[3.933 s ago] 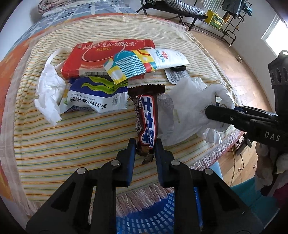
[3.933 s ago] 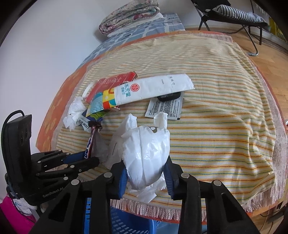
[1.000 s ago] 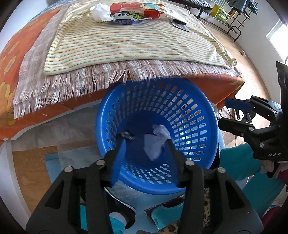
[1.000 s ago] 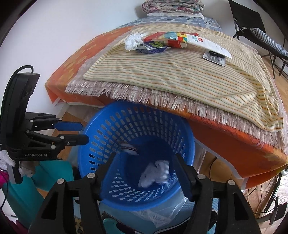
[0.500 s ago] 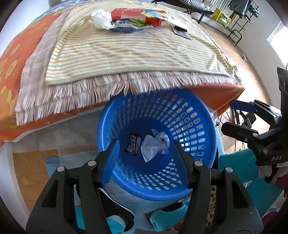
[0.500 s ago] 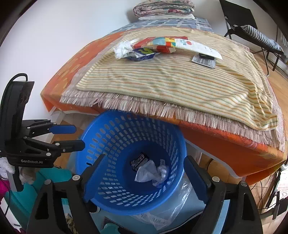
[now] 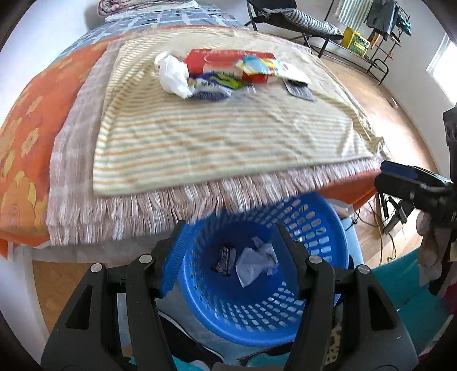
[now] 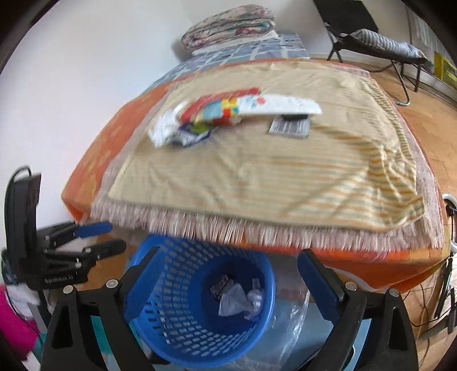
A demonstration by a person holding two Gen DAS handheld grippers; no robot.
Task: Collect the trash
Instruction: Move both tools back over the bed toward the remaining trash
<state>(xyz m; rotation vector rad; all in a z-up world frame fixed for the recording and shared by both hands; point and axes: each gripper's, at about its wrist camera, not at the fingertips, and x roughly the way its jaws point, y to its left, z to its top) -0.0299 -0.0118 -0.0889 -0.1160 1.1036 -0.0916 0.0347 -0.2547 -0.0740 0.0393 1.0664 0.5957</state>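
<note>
A blue basket (image 7: 322,225) (image 8: 160,319) stands on the floor below the bed edge. In it lie a crumpled white bag (image 7: 254,264) (image 8: 237,299) and a dark candy wrapper (image 7: 225,258) (image 8: 218,285). My left gripper (image 7: 232,254) is open and empty above the basket. My right gripper (image 8: 228,274) is open and empty above it too. On the striped blanket (image 7: 217,134) (image 8: 257,165) farther back lie a white tissue (image 7: 172,75) (image 8: 162,128), a red box (image 7: 225,61) (image 8: 205,107), colourful wrappers (image 7: 257,67) (image 8: 228,107), a long white packet (image 8: 282,105) and a dark card (image 7: 298,88) (image 8: 290,125).
The orange bedspread (image 7: 25,128) hangs to the left. Folded bedding (image 8: 228,22) lies at the bed's far end. A folding chair (image 7: 294,14) (image 8: 371,37) stands on the wooden floor. Clear plastic (image 8: 291,334) lies beside the basket. Cables (image 7: 382,219) trail on the right.
Both grippers have risen and tilted up from the basket toward the bed, still open. The bag and candy wrapper lie in the basket; 3.9 s ago each was held in a gripper.
</note>
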